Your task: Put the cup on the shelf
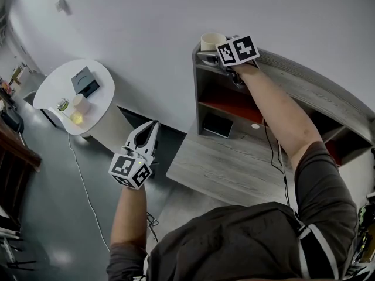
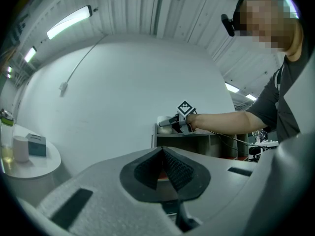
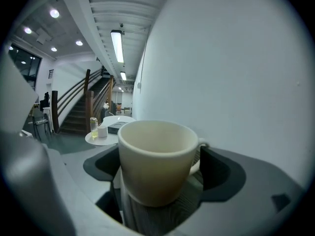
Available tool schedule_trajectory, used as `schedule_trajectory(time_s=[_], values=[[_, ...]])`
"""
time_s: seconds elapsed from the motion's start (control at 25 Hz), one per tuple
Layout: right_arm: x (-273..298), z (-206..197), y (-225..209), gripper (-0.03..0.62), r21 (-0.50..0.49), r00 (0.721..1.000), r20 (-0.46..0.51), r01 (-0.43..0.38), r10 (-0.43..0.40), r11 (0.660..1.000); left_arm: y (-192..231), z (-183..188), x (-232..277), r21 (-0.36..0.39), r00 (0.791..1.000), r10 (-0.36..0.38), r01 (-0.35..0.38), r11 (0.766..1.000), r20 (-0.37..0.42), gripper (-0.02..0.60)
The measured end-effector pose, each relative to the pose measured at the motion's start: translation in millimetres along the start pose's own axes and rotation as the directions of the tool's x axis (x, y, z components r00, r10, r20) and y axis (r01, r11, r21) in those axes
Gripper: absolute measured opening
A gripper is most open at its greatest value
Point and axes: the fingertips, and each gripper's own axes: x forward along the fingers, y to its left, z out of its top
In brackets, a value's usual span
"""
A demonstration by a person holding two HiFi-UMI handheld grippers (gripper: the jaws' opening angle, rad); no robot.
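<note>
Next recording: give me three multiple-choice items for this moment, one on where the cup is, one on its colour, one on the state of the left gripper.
1. Where does the cup stand?
A. on top of the shelf unit
B. on the round white table
C. on the floor

2. What colour is the cup?
A. red
B. black
C. cream

3. How do the left gripper's jaws stand?
A. wide apart
B. together, nothing between them
C. closed on the cup

Key:
1 A: the head view shows it at the left end of the unit's top.
2 C: the right gripper view shows its cream wall and rim close up.
3 B: the left gripper view shows the pads meeting with nothing held.
</note>
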Motion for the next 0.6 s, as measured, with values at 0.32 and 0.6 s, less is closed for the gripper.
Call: schedule_trajectory(time_s=[0.32,0.6], values=[[-54.5,16.7,6.3,0.492,-0.021,0.992,0.125,0.013,-0.01,1.0,-10.2,13.3,7.7,0.009,0.999,-0.033,0.033,0.999,0.017,0.001],[-126.8,5.1,36.7,0.35,-0.038,0.968,0.246,-0.033,0.041,0.999,-31.3,32.6,28.0,0.018,0.994,-0.096,0.095,0.995,0.045,0.0]])
